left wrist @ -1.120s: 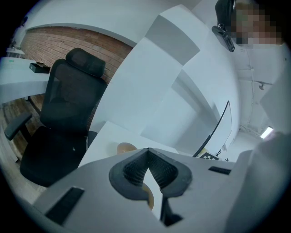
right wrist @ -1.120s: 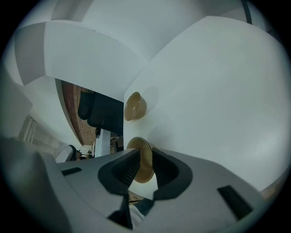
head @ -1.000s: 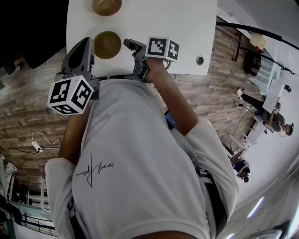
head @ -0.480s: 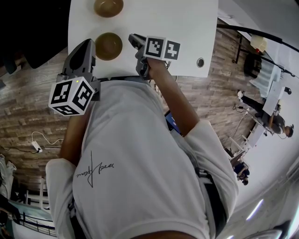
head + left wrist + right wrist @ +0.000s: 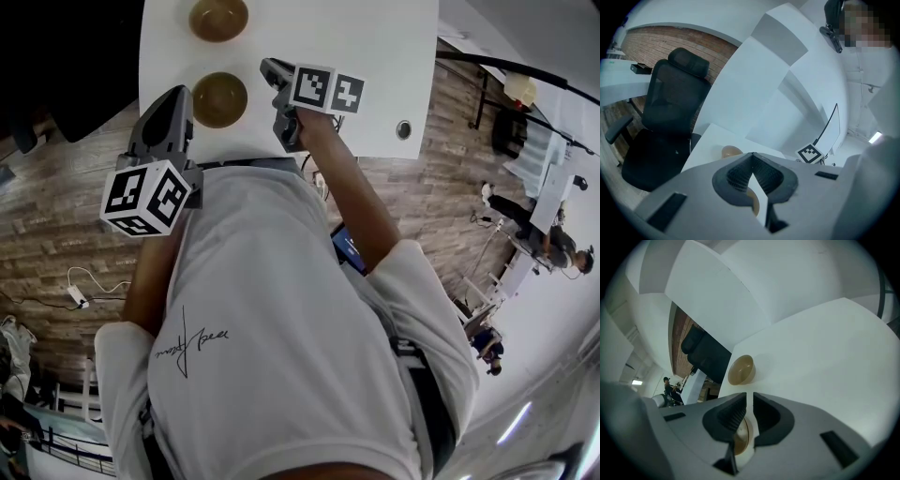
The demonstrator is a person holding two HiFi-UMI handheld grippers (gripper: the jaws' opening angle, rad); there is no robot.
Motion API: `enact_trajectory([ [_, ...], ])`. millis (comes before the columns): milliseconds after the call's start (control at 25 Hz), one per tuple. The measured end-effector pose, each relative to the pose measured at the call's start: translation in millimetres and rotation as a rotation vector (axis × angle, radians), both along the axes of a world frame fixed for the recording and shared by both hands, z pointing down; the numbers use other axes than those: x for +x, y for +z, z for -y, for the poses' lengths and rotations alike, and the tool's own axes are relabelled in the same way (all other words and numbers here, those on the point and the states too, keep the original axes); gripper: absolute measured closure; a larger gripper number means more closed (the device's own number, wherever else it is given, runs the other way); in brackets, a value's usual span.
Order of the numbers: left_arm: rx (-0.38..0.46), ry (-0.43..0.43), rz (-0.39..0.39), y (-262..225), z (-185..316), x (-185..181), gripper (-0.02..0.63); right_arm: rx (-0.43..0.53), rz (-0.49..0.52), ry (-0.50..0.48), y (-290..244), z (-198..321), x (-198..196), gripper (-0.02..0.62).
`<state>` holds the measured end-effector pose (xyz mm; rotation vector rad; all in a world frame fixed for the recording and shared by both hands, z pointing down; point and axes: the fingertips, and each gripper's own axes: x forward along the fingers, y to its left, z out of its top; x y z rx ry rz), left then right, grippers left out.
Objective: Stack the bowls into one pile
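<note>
Two brown bowls stand apart on the white table (image 5: 375, 56): a far bowl (image 5: 218, 19) and a near bowl (image 5: 219, 98) close to the front edge. My left gripper (image 5: 176, 94) hovers just left of the near bowl, jaws shut and holding nothing. My right gripper (image 5: 268, 69) is over the table just right of the near bowl, jaws closed to a thin slit with nothing in them. In the left gripper view the tips (image 5: 751, 155) meet, with a bowl (image 5: 731, 151) beyond. The right gripper (image 5: 750, 397) view shows the far bowl (image 5: 740, 370) ahead and the near bowl (image 5: 740, 437) low behind the jaws.
A black office chair (image 5: 670, 117) stands at the table's left side. A square marker tag (image 5: 806, 153) and a cable lie at the far end. A round cable hole (image 5: 403, 129) sits near the front right corner. Wooden floor surrounds the table.
The right gripper has edged a little farther over the table beside the near bowl. The left gripper has hardly moved. Both bowls stay put.
</note>
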<state>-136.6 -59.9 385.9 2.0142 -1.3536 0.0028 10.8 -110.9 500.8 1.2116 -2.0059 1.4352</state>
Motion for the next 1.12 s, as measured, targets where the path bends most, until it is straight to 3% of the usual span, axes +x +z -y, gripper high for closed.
enact_trajectory([
  [1120,-0.049,0.002,0.054,15,7,-6,0.603,-0.091,0.161,0.073,27,55,-33,0.514],
])
